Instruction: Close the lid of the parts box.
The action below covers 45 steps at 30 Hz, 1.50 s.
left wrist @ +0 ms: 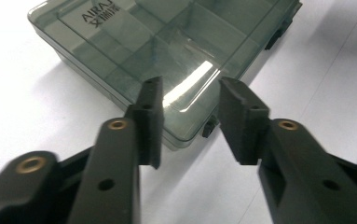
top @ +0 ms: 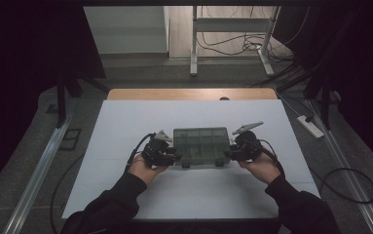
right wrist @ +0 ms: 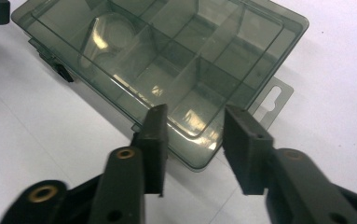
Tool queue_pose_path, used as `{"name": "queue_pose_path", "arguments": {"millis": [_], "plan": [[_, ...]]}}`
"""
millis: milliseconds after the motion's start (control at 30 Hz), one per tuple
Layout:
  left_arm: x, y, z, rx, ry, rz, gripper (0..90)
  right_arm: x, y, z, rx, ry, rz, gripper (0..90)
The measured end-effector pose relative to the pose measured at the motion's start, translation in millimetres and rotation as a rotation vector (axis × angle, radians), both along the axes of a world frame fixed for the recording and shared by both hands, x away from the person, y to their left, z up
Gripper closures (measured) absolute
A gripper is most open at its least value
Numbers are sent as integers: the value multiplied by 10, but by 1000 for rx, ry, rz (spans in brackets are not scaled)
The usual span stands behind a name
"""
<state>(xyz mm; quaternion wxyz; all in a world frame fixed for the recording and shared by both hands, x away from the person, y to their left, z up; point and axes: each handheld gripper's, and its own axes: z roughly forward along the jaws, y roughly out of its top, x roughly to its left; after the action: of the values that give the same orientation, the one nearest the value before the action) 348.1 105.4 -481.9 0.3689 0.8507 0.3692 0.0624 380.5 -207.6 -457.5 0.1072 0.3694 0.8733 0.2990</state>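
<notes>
Near the centre of the white bench (top: pixel 125 141), in the high view, lies one translucent grey-green compartment box (top: pixel 201 145), its lid closed flat. Two grippers flank it: the left gripper (top: pixel 173 157) at the box's 9 o'clock side and the right gripper (top: pixel 229 153) at its 3 o'clock side, each held in one hand, with two dark sleeves coming in from 6 o'clock.

From the left gripper view, the left gripper (left wrist: pixel 191 122) has its two black jaws parted, with a corner of the box (left wrist: pixel 167 42) lying past the gap and nothing pressed between the pads. One small dark latch shows just under that corner.

From the right gripper view, the right gripper (right wrist: pixel 195 148) likewise stands released, two jaws apart in front of a box corner (right wrist: pixel 167 60). Dividers inside split the box into several compartments; one clear hang tab sticks out at 3 o'clock.
</notes>
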Motion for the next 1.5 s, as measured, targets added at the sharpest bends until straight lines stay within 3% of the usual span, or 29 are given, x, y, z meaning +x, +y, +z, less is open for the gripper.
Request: {"name": "queue_pose_path", "arguments": {"millis": [600,967,1167,1433,1500], "plan": [[3,52,25,-34,0,17,320,-13,17,59,31,-18,5,371],[21,45,20,-52,2,27,161,25,28,70,45,3,9,253],[27,37,15,-44,2,21,81,60,66,30,23,18,30,151],[34,20,6,-34,-1,29,0,52,133,8,-13,-2,49,2],[35,23,6,-33,-1,30,0,53,136,5,-13,-2,51,0]]}}
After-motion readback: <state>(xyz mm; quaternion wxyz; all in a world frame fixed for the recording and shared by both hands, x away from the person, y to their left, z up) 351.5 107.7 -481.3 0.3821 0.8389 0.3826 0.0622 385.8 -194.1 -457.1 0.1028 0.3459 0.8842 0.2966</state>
